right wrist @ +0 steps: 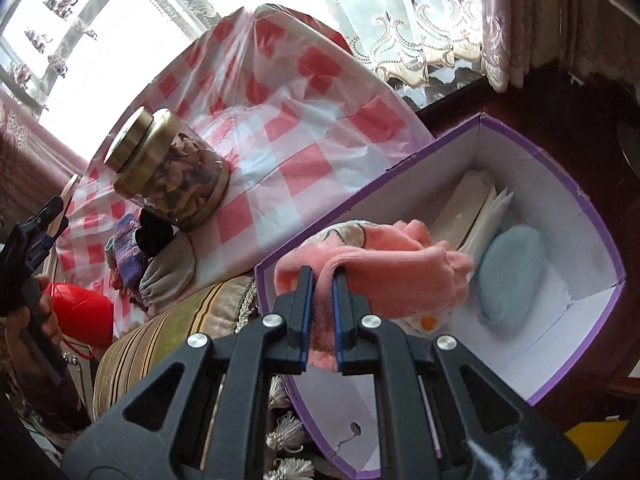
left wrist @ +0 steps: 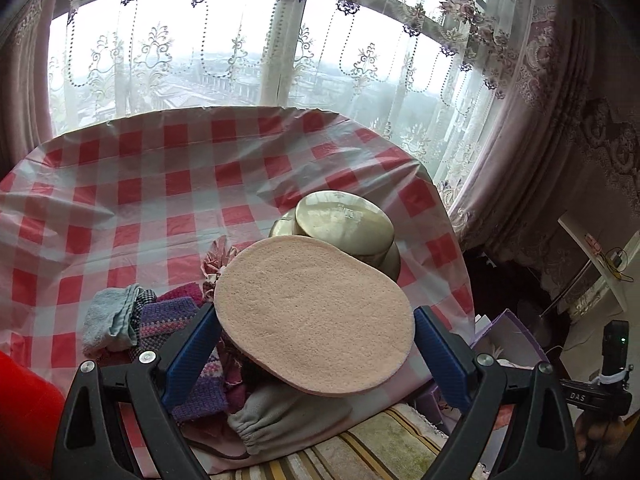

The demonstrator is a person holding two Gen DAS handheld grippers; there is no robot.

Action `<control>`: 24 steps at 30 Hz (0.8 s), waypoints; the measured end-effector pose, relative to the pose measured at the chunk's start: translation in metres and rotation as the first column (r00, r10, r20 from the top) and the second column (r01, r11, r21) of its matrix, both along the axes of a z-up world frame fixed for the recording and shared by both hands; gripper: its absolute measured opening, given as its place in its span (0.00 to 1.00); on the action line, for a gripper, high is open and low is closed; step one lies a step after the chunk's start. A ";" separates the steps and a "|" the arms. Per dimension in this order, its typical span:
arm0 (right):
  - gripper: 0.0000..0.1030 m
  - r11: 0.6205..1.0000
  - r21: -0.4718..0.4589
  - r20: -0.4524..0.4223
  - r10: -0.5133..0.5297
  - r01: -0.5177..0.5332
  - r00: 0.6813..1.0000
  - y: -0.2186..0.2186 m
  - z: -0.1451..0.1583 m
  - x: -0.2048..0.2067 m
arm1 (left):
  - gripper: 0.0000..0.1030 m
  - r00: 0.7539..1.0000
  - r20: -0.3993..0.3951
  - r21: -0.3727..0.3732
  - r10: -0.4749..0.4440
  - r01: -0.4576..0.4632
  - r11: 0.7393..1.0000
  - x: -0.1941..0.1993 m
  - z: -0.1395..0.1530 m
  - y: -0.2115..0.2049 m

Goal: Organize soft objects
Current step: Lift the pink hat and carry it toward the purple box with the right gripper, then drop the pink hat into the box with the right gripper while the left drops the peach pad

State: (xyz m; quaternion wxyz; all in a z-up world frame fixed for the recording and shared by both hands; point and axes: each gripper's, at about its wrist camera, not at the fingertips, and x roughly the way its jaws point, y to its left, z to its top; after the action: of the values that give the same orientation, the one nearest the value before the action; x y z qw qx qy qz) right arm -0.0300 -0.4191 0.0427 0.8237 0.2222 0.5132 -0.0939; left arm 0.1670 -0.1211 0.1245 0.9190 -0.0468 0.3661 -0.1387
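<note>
My left gripper (left wrist: 314, 316) is shut on a flat oval pink sponge (left wrist: 314, 316), held by its two edges above a heap of soft things on the checked table: a light blue cloth (left wrist: 110, 322), a purple knitted piece (left wrist: 168, 320) and a grey drawstring pouch (left wrist: 280, 420). My right gripper (right wrist: 322, 280) is shut on a pink fleece cloth (right wrist: 384, 268) and holds it over the open purple-edged box (right wrist: 560, 208). A light blue oval sponge (right wrist: 512, 276) and white folded items (right wrist: 476, 204) lie inside the box.
A glass jar with a gold lid (right wrist: 172, 168) stands on the red-and-white checked tablecloth (left wrist: 160, 184); it also shows behind the sponge in the left wrist view (left wrist: 344, 224). A red object (right wrist: 84, 312) sits at the table's near edge. A striped cushion (right wrist: 168, 332) lies beside the box.
</note>
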 end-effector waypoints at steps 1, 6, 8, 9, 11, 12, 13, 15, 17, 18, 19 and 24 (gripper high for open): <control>0.12 1.000 0.018 -0.009 -0.014 0.014 1.000 -0.002 -0.008 0.004 | 0.93 1.000 -0.003 0.004 -0.005 0.005 1.000 0.000 -0.001 -0.002; 0.11 0.997 0.075 -0.019 -0.010 0.011 1.000 0.009 -0.034 0.024 | 0.93 1.000 -0.015 0.014 -0.015 0.015 1.000 0.001 -0.005 -0.008; 0.12 0.997 0.083 -0.051 0.002 0.002 0.999 0.016 -0.048 0.027 | 0.93 1.000 -0.020 0.015 -0.020 0.021 1.000 0.002 -0.006 -0.012; 0.12 0.996 0.094 -0.092 0.003 0.005 0.996 0.017 -0.061 0.027 | 0.93 0.999 -0.022 0.014 -0.027 0.027 1.000 0.002 -0.007 -0.015; 0.15 0.990 0.138 -0.210 0.025 0.004 0.977 0.019 -0.095 0.027 | 0.93 0.998 -0.024 0.020 -0.049 0.050 0.999 0.000 -0.007 -0.024; 0.19 0.989 0.148 -0.271 0.046 -0.005 0.961 0.020 -0.111 0.024 | 0.93 0.998 -0.026 0.024 -0.064 0.065 0.998 -0.001 -0.008 -0.030; 0.24 0.989 0.150 -0.310 0.054 -0.007 0.949 0.019 -0.122 0.020 | 0.93 0.996 -0.028 0.028 -0.081 0.082 0.996 -0.001 -0.008 -0.037; 0.49 0.989 0.151 -0.345 0.044 0.009 0.938 0.014 -0.132 0.010 | 0.93 0.992 -0.031 0.031 -0.118 0.119 0.992 -0.003 -0.009 -0.052; 0.65 0.986 0.166 -0.329 0.052 0.004 0.943 0.008 -0.126 0.001 | 0.93 0.985 -0.036 0.032 -0.167 0.168 0.985 -0.006 -0.009 -0.072; 0.72 0.988 0.155 -0.313 0.062 -0.013 0.948 0.006 -0.119 -0.003 | 0.93 0.981 -0.040 0.031 -0.192 0.193 0.981 -0.007 -0.010 -0.082; 0.73 0.990 0.133 -0.304 0.074 -0.035 0.950 0.005 -0.112 -0.007 | 0.93 0.975 -0.044 0.025 -0.219 0.220 0.975 -0.007 -0.011 -0.093; 0.73 0.998 0.049 -0.225 0.060 -0.050 0.973 -0.024 -0.066 -0.044 | 0.93 0.931 -0.080 0.014 -0.356 0.359 0.933 -0.015 -0.021 -0.156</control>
State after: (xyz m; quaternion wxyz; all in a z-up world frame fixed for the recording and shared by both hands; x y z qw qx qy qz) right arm -0.0740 -0.4435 -0.0235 0.7572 0.2134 0.6116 -0.0845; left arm 0.1524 -0.2769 0.1039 0.8645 0.0284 0.4049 -0.2965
